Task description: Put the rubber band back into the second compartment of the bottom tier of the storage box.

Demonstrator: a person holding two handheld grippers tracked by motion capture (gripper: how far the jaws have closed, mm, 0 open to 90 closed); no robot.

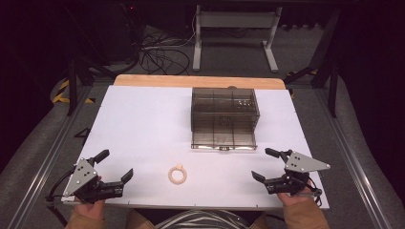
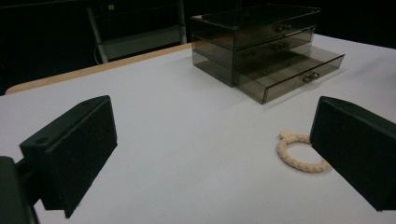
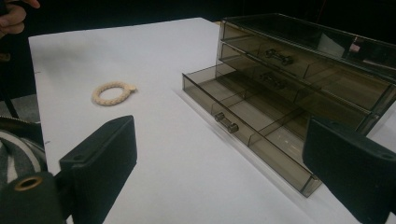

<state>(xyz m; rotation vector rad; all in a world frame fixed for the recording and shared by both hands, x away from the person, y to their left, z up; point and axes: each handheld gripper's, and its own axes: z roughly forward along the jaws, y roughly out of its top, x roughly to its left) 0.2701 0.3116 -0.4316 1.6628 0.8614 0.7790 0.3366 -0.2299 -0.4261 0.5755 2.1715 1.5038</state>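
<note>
Open drawer (image 1: pixel 223 141) beyond bracelet (image 1: pixel 177 174)

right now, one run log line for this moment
left gripper open | right gripper open | braided ring on table, untouched | organizer bottom drawer pulled out

no legible text, labels or signs

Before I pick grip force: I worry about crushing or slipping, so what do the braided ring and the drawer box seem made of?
Braided ring: looks like twisted cream cord or rope, matte; the plaited strands show in the left gripper view, probably soft. Drawer box: appears to be smoke-tinted clear plastic, likely acrylic, glossy; dividers show through the walls, and the pulled-out bottom drawer carries a small shiny, metal-looking handle.
</note>
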